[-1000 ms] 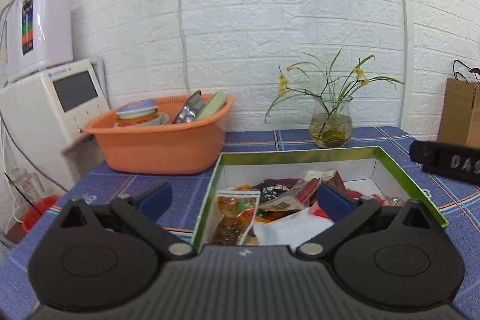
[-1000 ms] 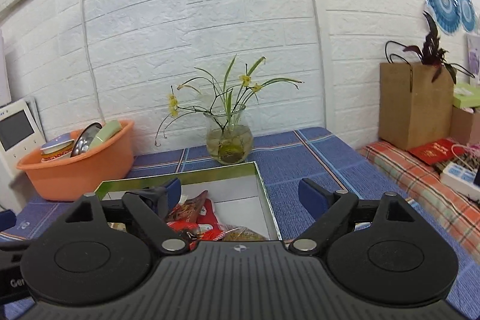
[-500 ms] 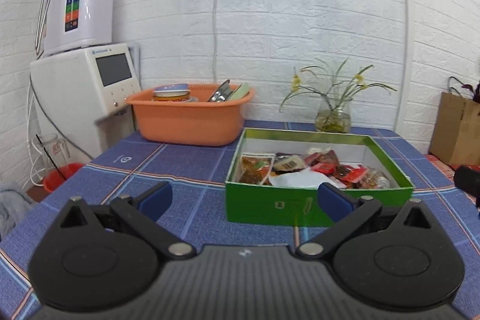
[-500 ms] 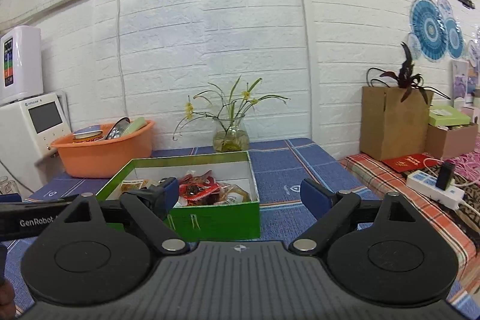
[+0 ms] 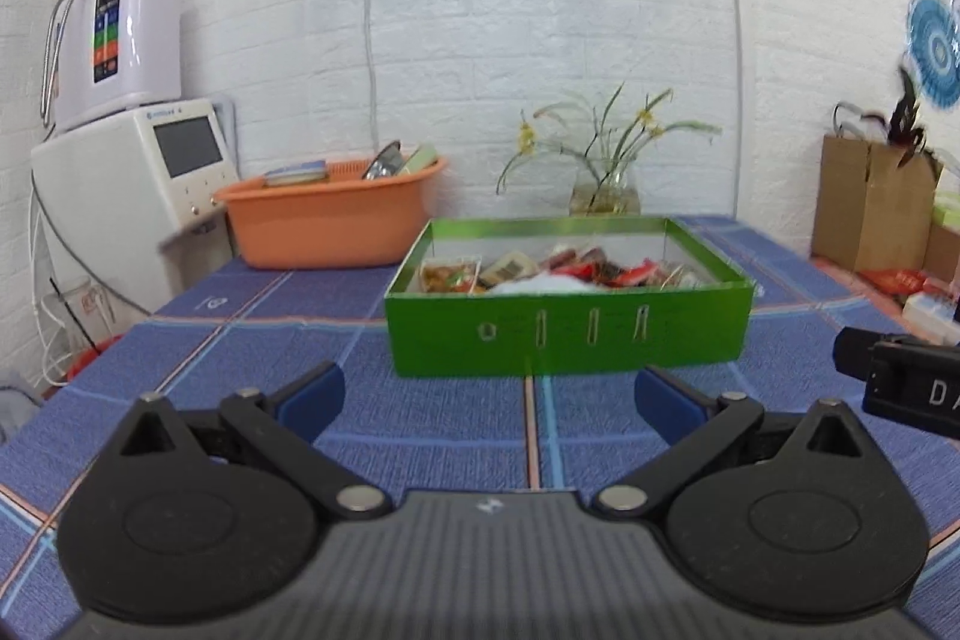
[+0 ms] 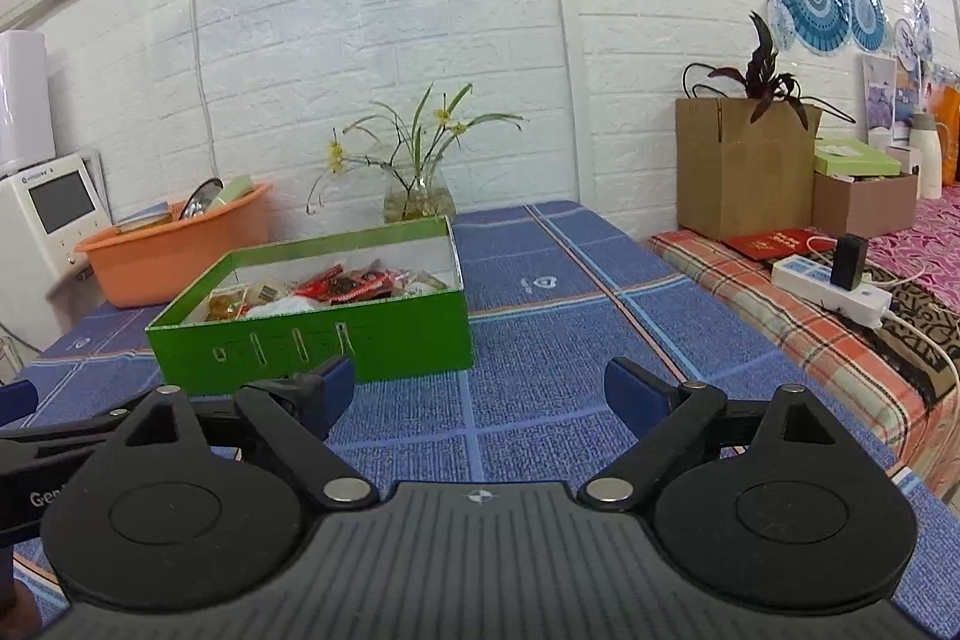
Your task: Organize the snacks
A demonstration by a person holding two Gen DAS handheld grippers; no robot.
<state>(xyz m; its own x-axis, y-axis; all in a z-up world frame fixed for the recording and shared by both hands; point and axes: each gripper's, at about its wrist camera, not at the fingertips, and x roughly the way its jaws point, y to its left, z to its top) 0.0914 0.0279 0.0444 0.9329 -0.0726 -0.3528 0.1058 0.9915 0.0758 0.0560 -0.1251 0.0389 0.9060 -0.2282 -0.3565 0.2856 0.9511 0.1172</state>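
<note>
A green box (image 5: 567,334) stands on the blue checked tablecloth, holding several snack packets (image 5: 558,268), mostly red and orange. It also shows in the right wrist view (image 6: 312,340) with the snack packets (image 6: 336,289) inside. My left gripper (image 5: 489,400) is open and empty, a short way in front of the box. My right gripper (image 6: 474,394) is open and empty, in front of the box's right corner. Part of the right gripper body (image 5: 900,388) shows at the right edge of the left wrist view.
An orange basin (image 5: 330,220) with dishes and a glass vase of flowers (image 5: 606,196) stand behind the box. A white appliance (image 5: 120,196) is at the left. A cardboard box (image 6: 744,172) and a power strip (image 6: 834,286) lie on the bed at the right.
Both grippers have pulled back and away from the green box, from right above its contents to a spot in front of it. Both stay open and empty.
</note>
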